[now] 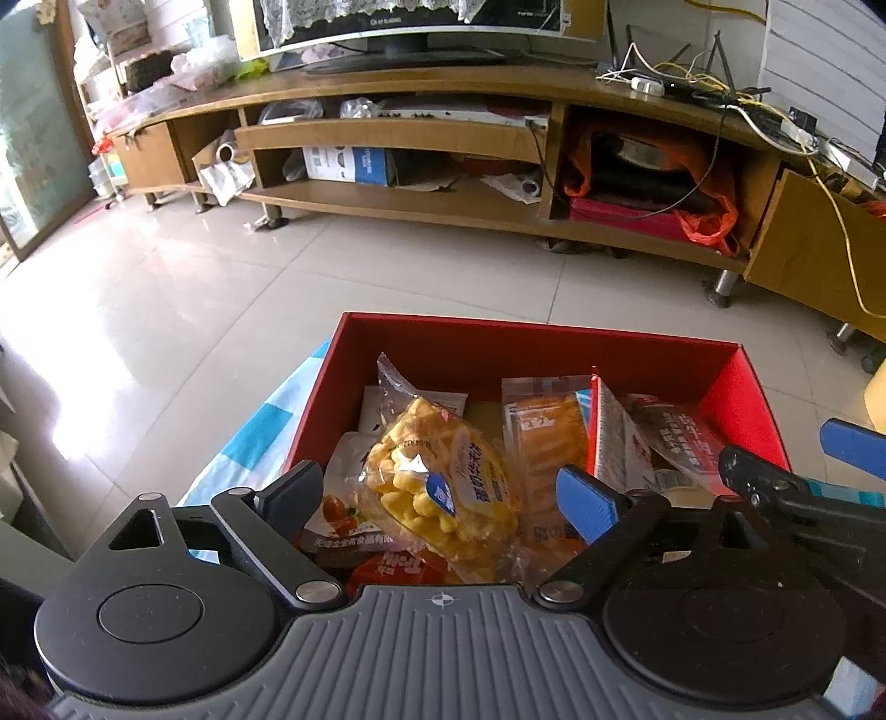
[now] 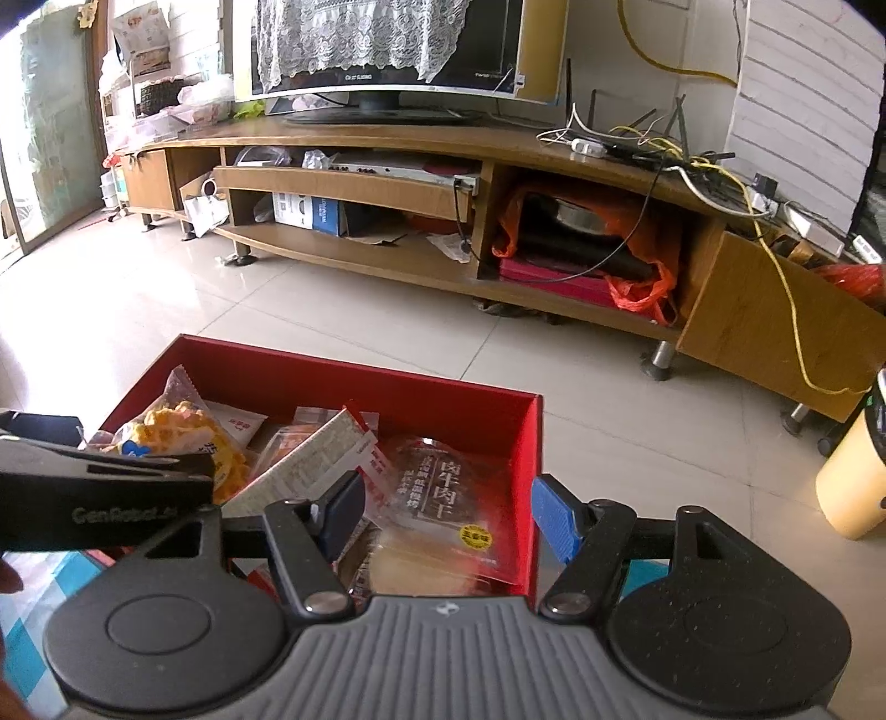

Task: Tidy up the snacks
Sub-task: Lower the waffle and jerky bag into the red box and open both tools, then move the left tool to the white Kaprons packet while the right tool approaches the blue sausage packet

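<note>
A home living room: a long low wooden TV stand (image 2: 387,138) carries a flat-screen television draped with white lace (image 2: 382,44), its open shelves are cluttered with boxes and an orange plastic bag (image 2: 642,260), tangled cables and a router (image 2: 664,144) sit on top, above a glossy pale tiled floor (image 1: 221,266).

The box (image 1: 742,382) sits on a cloth (image 1: 260,437) on the floor (image 1: 166,288), before a long TV stand (image 1: 443,88) that bears a TV (image 1: 398,22). In the box, the puff bag (image 1: 437,487) lies at the left, atop other packets; the jerky pack (image 2: 443,493) lies at the right, against the right wall. A jar (image 2: 853,471) stands on the floor, right of the box.
</note>
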`<state>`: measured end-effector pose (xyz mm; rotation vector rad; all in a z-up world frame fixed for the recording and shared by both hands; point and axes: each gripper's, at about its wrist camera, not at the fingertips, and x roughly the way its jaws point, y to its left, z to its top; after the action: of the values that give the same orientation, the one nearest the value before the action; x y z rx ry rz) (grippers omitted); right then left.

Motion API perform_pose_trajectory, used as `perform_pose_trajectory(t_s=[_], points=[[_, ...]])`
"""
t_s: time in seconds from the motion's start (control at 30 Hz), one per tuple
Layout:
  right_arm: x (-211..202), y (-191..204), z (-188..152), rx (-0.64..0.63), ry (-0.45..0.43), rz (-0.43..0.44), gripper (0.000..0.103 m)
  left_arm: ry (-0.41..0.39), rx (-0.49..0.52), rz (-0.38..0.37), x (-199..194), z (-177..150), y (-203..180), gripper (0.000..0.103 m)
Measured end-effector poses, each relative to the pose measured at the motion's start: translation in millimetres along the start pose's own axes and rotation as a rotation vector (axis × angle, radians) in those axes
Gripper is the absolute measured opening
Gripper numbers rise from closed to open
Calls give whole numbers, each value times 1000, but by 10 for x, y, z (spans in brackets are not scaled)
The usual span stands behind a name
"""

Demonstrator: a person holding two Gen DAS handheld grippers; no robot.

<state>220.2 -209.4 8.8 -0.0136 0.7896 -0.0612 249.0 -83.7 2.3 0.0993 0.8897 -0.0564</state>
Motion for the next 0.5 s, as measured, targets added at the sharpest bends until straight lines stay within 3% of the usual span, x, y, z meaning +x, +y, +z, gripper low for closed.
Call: perform_pose_trajectory(t_s=[0.5], points=[[-378, 2, -96, -56, -15, -51, 67, -9, 20, -50, -266, -173, -14, 95]])
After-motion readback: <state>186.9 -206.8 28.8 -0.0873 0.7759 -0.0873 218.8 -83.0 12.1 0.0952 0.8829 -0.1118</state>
